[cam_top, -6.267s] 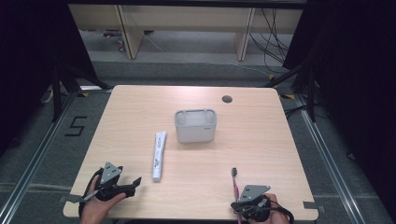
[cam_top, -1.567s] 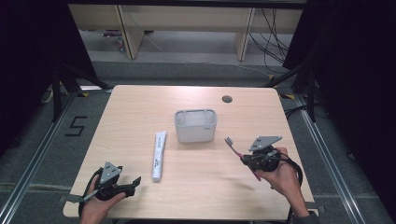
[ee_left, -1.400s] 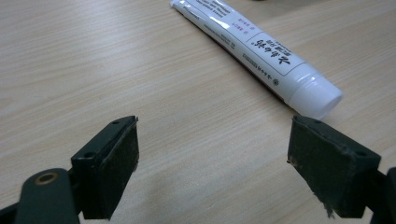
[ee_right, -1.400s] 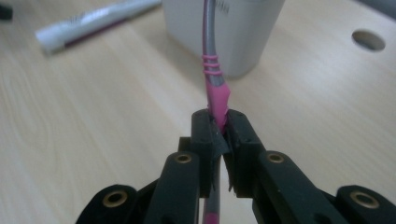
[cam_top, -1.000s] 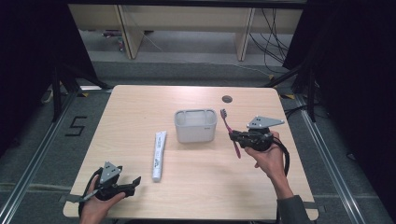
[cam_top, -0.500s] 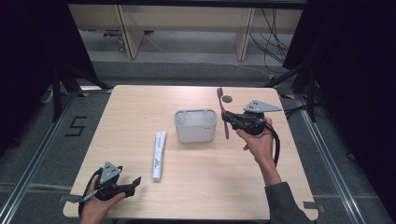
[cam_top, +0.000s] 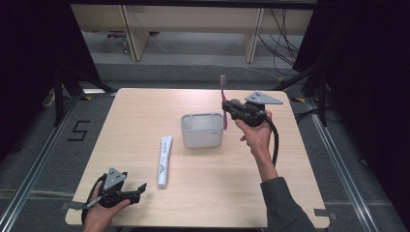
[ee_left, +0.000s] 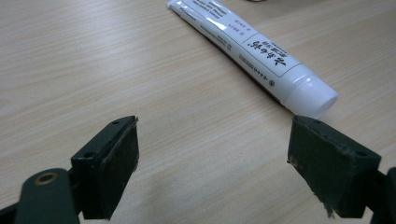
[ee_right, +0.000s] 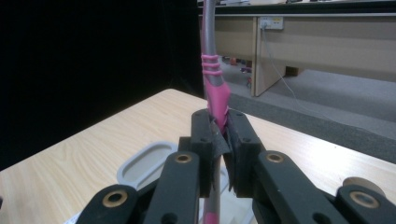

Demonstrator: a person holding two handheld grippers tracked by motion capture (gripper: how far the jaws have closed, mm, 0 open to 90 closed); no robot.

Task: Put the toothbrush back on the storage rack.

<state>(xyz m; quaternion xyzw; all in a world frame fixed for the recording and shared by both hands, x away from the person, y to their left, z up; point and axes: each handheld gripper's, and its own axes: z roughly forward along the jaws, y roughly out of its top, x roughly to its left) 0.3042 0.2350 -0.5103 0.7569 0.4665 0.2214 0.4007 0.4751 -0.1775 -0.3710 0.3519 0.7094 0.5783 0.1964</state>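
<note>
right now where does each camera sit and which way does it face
high view: above the person's side, facing forward and down on the light wooden table; both forearms show.
left gripper view: rides the left gripper, open, low over the table, facing the white toothpaste tube.
right gripper view: rides the right gripper, facing along the upright pink and grey toothbrush it clamps.
shared: the high and right gripper views both show the grey plastic holder.

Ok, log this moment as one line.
right gripper: shut on toothbrush, upright beside holder | left gripper: open, near toothpaste
</note>
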